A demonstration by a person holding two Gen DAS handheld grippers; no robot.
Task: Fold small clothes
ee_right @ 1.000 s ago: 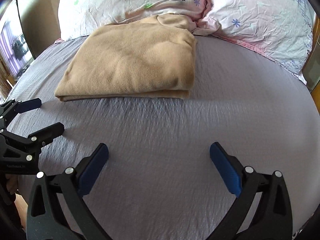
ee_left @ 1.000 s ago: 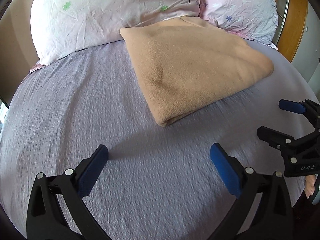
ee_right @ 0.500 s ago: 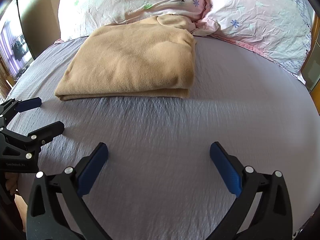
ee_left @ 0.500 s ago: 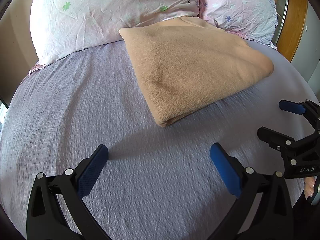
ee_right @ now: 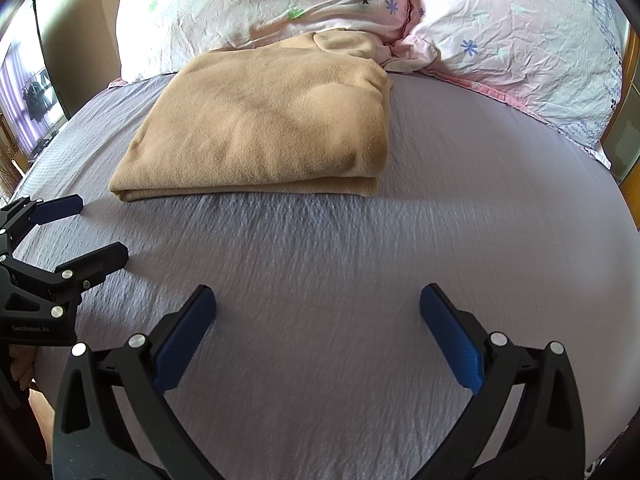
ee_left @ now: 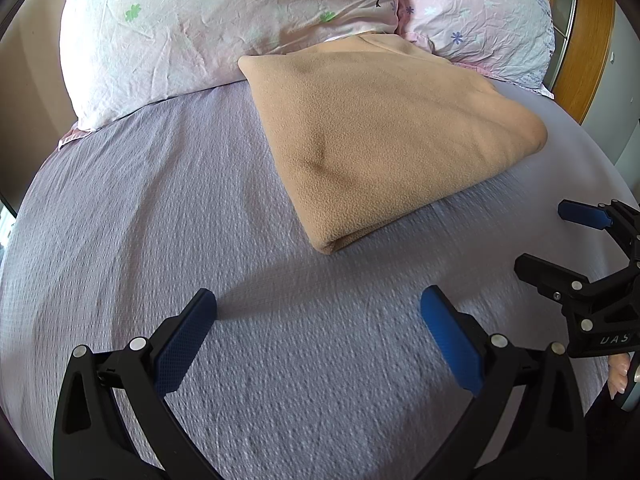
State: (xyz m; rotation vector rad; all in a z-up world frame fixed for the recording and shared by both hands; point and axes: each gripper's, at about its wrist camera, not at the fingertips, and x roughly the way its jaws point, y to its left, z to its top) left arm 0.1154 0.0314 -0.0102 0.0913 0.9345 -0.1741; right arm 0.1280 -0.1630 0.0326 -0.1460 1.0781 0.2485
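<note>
In the upper middle of both wrist views lies the tan fleece cloth (ee_left: pixel 384 136), already folded into a thick, layered rectangle on the grey bedsheet (ee_left: pixel 160 240). Its far edge rests against the two floral pillows (ee_left: pixel 224 24) along the top of the frame, and its near folded corner points toward you in the left wrist view. In the right wrist view the stacked layers show along the near edge, lying fairly even, with one small lump of fabric bunched at the top by the pillows.

Your left gripper (ee_left: pixel 318 322) sits at the bottom of its own frame with its blue pads spread wide and nothing between them; it hangs over bare sheet, well short of the cloth. Your right gripper (ee_right: pixel 318 320) is likewise released and empty, low in its frame above the sheet. Each one shows at the side edge of the other's view, so they are side by side, both apart from the cloth.

Judging from this, the folding of this piece looks essentially done: no loose flap trails out and neither gripper holds anything. What may be left is tidying that bunched bit near the pillows, or moving on to another garment, though no other clothing is visible here.
</note>
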